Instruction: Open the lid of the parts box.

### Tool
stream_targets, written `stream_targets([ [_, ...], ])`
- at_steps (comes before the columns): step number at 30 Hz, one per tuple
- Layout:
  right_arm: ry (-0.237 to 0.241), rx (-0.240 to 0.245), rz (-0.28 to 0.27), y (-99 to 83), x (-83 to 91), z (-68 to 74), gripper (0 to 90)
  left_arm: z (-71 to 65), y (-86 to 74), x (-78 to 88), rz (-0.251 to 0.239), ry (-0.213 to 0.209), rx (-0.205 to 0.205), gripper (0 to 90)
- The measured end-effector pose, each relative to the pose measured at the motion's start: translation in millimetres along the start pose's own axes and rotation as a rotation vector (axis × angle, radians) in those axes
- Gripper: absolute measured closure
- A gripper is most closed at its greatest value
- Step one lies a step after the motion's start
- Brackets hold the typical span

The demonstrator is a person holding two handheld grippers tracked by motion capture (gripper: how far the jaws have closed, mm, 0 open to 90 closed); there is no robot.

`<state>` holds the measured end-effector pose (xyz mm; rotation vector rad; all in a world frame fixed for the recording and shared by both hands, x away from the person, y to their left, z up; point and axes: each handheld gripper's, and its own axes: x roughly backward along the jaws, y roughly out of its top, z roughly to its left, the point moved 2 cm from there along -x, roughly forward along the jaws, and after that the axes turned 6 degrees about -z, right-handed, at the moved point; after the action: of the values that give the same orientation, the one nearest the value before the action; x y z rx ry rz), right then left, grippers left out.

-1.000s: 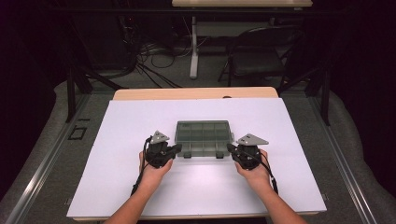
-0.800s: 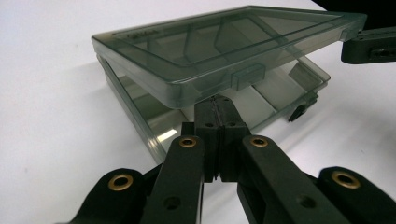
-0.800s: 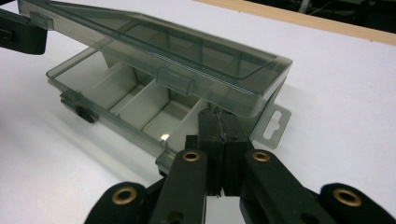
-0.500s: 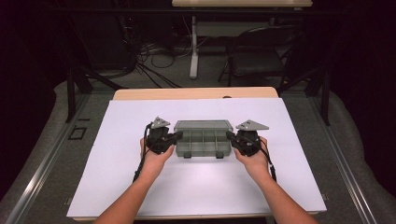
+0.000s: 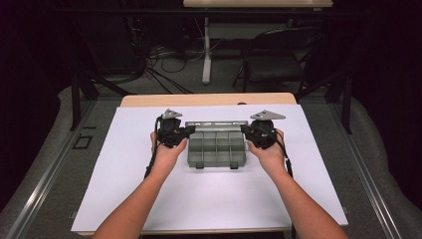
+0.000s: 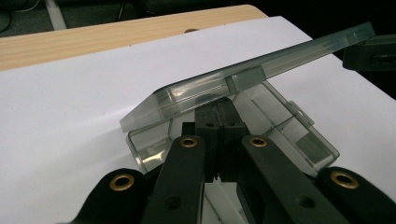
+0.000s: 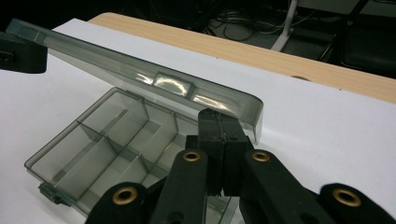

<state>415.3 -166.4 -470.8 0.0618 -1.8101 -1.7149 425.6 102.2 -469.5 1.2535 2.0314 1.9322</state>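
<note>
A smoky translucent compartment box (image 5: pixel 216 149) lies at the middle of the white sheet, its several compartments empty. Its hinged lid (image 5: pixel 216 123) is tilted up at the far side. My left gripper (image 5: pixel 189 131) is shut, tips under the lid's left end. In the left gripper view the shut left gripper (image 6: pixel 218 109) props the lid (image 6: pixel 243 77) above the base (image 6: pixel 299 135). My right gripper (image 5: pixel 244 129) is shut under the lid's right end. The right gripper view has that gripper (image 7: pixel 219 125) beneath the lid's corner (image 7: pixel 140 70), over the open base (image 7: pixel 102 140).
A white sheet (image 5: pixel 124 189) covers the table, with a strip of bare wood (image 5: pixel 209 99) at the far edge. Beyond the table stand a dark chair (image 5: pixel 278 64), a table leg and floor cables (image 5: pixel 164 59). Metal rails run along both sides.
Both hands have risen and moved away from me. The lid, flat on the box a second ago, now stands tilted up on the two shut grippers.
</note>
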Motion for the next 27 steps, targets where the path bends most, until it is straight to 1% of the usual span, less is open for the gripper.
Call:
stream_targets([
  [2, -0.003, 0.001, -0.002, 2.3, -1.2, 0.0, 90.0, 1.1, 2.9, -0.4, 0.000, 0.001, -0.001, 90.0],
  [4, -0.005, 0.001, -0.005, 4.1, -2.2, -0.1, 90.0, 1.4, 4.6, -1.5, -0.005, 0.004, 0.009, 90.0],
  [5, -0.007, 0.004, -0.006, 4.7, -2.6, -0.7, 90.0, 2.2, 5.3, -1.6, 0.000, 0.005, 0.001, 90.0],
  [8, -0.005, -0.004, -0.010, 5.7, -3.6, -1.4, 90.0, 2.7, 6.0, -3.1, -0.004, 0.013, 0.013, 90.0],
  [11, -0.010, 0.001, -0.007, 5.2, -4.4, -2.6, 90.0, 4.2, 5.8, -4.2, -0.001, 0.013, 0.010, 90.0],
  [15, -0.006, -0.007, -0.009, 5.1, -3.8, -3.2, 89.6, 5.6, 6.0, -4.1, -0.003, 0.018, 0.007, 90.0],
  [17, 0.000, -0.006, -0.012, 4.6, -3.0, -3.4, 88.3, 5.6, 6.0, -4.2, -0.005, 0.021, 0.014, 90.0],
  [18, 0.004, -0.009, -0.011, 3.8, -2.0, -2.9, 87.4, 6.0, 6.3, -4.2, -0.006, 0.022, 0.008, 90.0],
  [19, 0.013, -0.006, -0.015, 3.0, -0.8, -2.4, 86.8, 5.8, 6.4, -4.3, -0.009, 0.025, 0.012, 90.0],
  [21, 0.013, 0.010, -0.027, 0.8, 3.4, -0.7, 84.9, 6.5, 7.1, -3.8, -0.007, 0.020, 0.013, 90.0],
  [22, 0.011, 0.025, -0.029, -0.8, 5.6, -0.3, 83.7, 6.7, 7.4, -3.7, -0.010, 0.024, 0.013, 90.0],
  [23, 0.009, 0.034, -0.031, -2.7, 7.3, -0.2, 82.3, 6.4, 7.6, -3.8, -0.013, 0.027, 0.023, 90.0],
  [27, -0.009, 0.039, -0.037, -10.7, 10.5, -6.4, 76.5, 7.0, 8.6, -3.8, -0.013, 0.032, 0.020, 90.0],
])
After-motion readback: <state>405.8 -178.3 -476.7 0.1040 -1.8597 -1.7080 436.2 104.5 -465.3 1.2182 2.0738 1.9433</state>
